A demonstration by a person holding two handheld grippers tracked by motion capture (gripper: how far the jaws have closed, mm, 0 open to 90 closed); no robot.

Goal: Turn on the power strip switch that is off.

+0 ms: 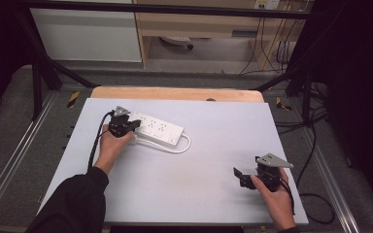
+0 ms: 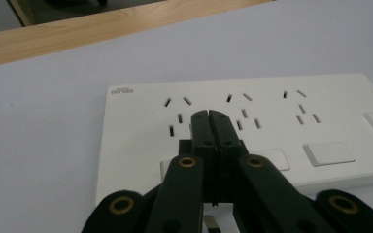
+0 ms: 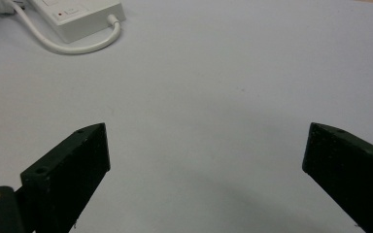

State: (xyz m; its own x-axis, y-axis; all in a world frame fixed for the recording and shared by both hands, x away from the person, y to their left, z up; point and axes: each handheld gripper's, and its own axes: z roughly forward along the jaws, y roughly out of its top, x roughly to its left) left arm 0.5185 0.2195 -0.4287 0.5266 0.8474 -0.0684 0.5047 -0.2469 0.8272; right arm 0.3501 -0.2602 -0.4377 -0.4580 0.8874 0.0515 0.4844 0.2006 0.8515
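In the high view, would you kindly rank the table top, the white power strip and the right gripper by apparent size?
1. table top
2. white power strip
3. right gripper, looking only slightly smaller than the strip, and it sits nearer the camera, so that order is unsure.

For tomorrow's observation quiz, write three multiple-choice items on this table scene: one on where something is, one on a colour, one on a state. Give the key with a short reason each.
1. Where on the table does the power strip lie?
A. far left part
B. near right corner
C. hanging off the near edge

2. What colour is the power strip's cord?
A. black
B. white
C. red

3. How do the jaws of the two grippers stand?
A. both open
B. left open, right shut
C. left shut, right open

Key:
1 A: in the high view the strip sits toward the far left, under the left gripper.
2 B: the cord curls out white, like the strip's body.
3 C: in the left gripper view the jaws meet over the strip's sockets; in the right gripper view the right gripper has its jaws wide apart above bare table.
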